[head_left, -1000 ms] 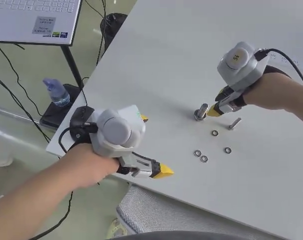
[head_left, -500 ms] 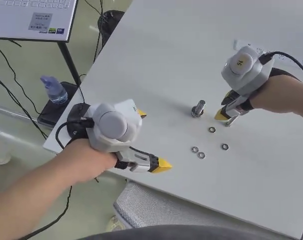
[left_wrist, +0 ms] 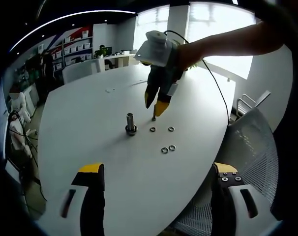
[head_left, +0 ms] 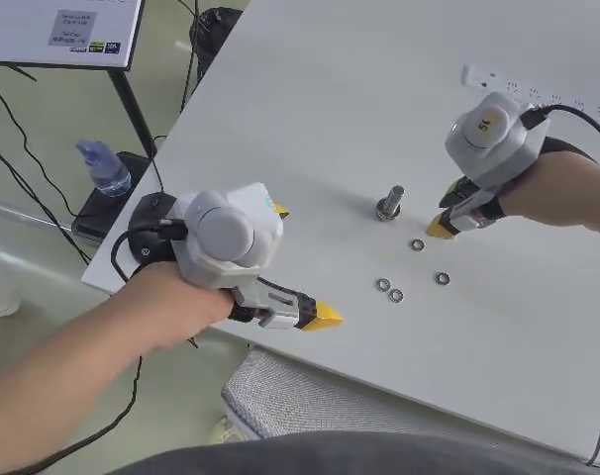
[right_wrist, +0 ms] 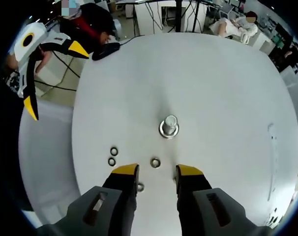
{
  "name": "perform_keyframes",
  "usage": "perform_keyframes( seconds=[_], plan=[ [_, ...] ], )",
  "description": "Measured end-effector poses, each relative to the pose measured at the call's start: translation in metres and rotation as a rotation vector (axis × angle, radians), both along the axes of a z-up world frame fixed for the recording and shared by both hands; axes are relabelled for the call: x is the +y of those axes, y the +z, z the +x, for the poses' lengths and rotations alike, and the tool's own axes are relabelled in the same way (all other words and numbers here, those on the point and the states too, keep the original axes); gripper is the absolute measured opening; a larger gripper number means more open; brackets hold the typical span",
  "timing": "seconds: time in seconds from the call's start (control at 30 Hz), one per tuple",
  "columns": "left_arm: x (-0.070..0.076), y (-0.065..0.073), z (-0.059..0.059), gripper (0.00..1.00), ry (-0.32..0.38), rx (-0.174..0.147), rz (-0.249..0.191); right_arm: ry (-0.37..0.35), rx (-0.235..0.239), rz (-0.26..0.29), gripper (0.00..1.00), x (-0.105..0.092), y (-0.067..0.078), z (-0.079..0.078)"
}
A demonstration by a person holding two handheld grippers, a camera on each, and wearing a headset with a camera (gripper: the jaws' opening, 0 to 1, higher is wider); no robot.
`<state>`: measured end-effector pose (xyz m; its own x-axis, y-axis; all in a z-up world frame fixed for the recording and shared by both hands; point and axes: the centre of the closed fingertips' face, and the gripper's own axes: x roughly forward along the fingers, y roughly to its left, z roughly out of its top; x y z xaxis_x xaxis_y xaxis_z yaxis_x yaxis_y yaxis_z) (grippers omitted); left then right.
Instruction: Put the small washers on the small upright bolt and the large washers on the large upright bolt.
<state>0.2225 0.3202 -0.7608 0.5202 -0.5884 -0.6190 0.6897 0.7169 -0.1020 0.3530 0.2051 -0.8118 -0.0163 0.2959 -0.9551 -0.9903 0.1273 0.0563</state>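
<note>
I judge pickup is starting: right hand-held gripper (head_left: 441, 228) spread beside the large bolt (head_left: 390, 203), left hand-held gripper (head_left: 322, 318) spread, idle. Next, I must pinch the nearest washer (head_left: 417, 244)

I've got bright, even daylight on the matte white tabletop (head_left: 310, 119) in the head view, with no glare and crisp focus. The large upright steel bolt (head_left: 389, 203) throws just a faint, soft shadow at its foot. In the left gripper view the tall windows (left_wrist: 151, 18) from 12 to 1 o'clock blow out to white, while the room toward 9 o'clock sits dim. Both gripper views bow strongly toward the edges, where detail goes soft; their centres are sharp.
</note>
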Motion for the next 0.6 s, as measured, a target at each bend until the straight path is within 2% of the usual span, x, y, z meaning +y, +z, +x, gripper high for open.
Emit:
perform_keyframes(
  seconds=[0.17,0.3,0.6],
  plan=[
    [-0.002,0.001,0.001,0.91,0.003,0.0,-0.008,0.005,-0.016,-0.005,0.28,0.001,-0.008,-0.001],
    [-0.004,0.002,0.003,0.95,0.002,-0.008,-0.012,0.003,-0.004,-0.018,0.28,0.0,-0.02,-0.005],
    [-0.005,0.002,0.001,0.97,0.003,0.006,-0.026,-0.023,-0.029,-0.017,0.28,0.0,-0.039,-0.006]
  ],
)
